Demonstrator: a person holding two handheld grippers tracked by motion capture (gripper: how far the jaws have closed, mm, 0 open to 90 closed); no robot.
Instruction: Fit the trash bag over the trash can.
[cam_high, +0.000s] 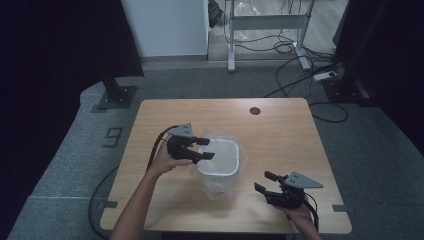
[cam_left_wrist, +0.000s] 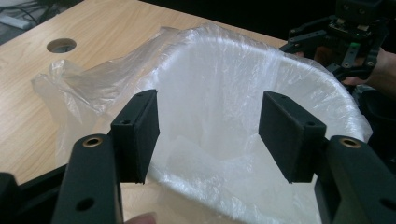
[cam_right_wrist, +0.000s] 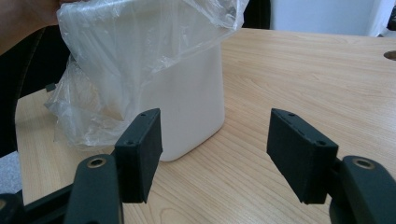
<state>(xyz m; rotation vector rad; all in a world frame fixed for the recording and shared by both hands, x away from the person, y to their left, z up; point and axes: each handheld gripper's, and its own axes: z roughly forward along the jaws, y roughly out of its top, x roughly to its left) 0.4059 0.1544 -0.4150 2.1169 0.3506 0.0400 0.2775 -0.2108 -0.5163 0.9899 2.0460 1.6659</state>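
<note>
Looking down, high view: a wooden table (cam_high: 280, 130) with a small white bin (cam_high: 218, 165) near its middle.
Bag, high view: a thin clear plastic bag (cam_high: 220, 142) sits in the bin and folds out over its rim.
Left gripper, high view: the left gripper (cam_high: 199, 149) is at the bin's left rim. Its jaws are spread apart over the edge and they hold nothing.
Right gripper, high view: the right gripper (cam_high: 266, 181) is low on the table's right side, well apart from the bin. Its jaws are spread and empty.
Hole, high view: a small round hole (cam_high: 255, 110) is in the table top, far behind the bin.
Left gripper view, jaws: the two black jaws stand wide apart with nothing between them.
Left gripper view, bin: the bag (cam_left_wrist: 224, 84) lines the open bin just past the jaws. It is crinkly and white inside.
Left gripper view, far off: the other gripper (cam_left_wrist: 348, 39) is past the bin's far rim.
Right gripper view, jaws: wide apart, gripping nothing.
Right gripper view, bin: the bin (cam_right_wrist: 187, 102) stands upright on the table, ahead and to the left.
Right gripper view, bag: loose plastic (cam_right_wrist: 107, 60) hangs down the bin's outside.
</note>
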